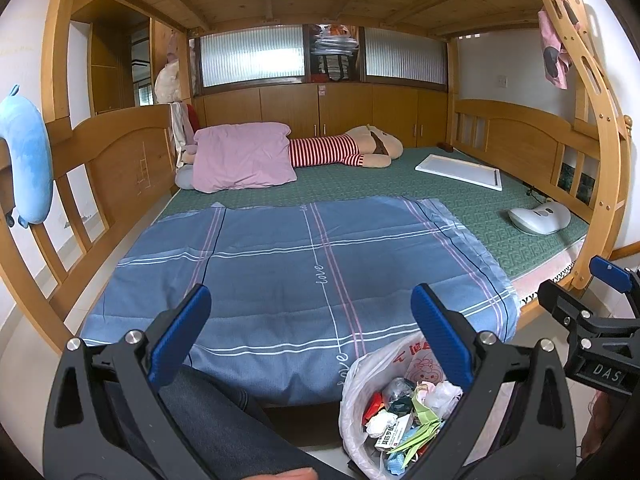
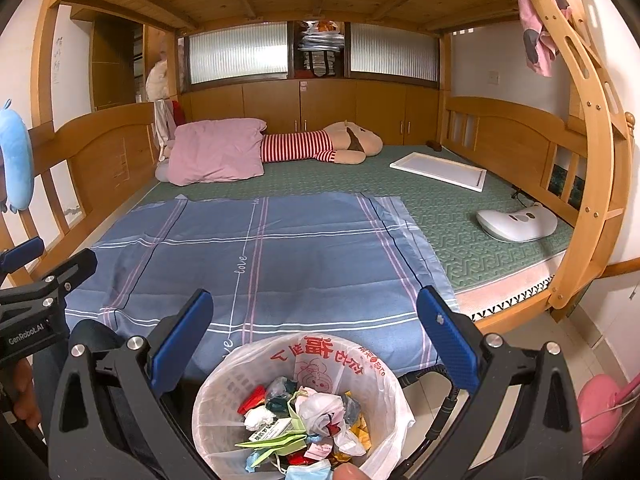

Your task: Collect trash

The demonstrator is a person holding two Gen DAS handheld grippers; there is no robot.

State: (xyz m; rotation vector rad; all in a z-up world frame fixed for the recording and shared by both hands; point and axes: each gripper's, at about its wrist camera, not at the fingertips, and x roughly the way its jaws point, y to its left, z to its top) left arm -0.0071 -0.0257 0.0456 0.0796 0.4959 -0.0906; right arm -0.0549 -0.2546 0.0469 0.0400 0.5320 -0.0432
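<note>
Both grippers are hovering side by side at the near edge of the bed (image 2: 460, 208), pointing forward over it. The left gripper (image 1: 310, 336) is holding its jaws wide apart with nothing between them, and the right gripper (image 2: 316, 336) is doing the same. The trash bin (image 2: 218, 392), lined with a white plastic bag (image 2: 384, 380), is standing on the floor against the bed's front, directly beneath the right gripper's open jaws and below the left gripper's right-hand finger. Inside the bin, crumpled paper (image 2: 258, 416), green folded paper (image 2: 276, 442), wrappers, a small printed box (image 1: 390, 438) and a blue face mask (image 2: 308, 472) are lying piled together. A blue checked sheet (image 1: 304, 272) is lying spread flat on the bed ahead of both grippers.
</note>
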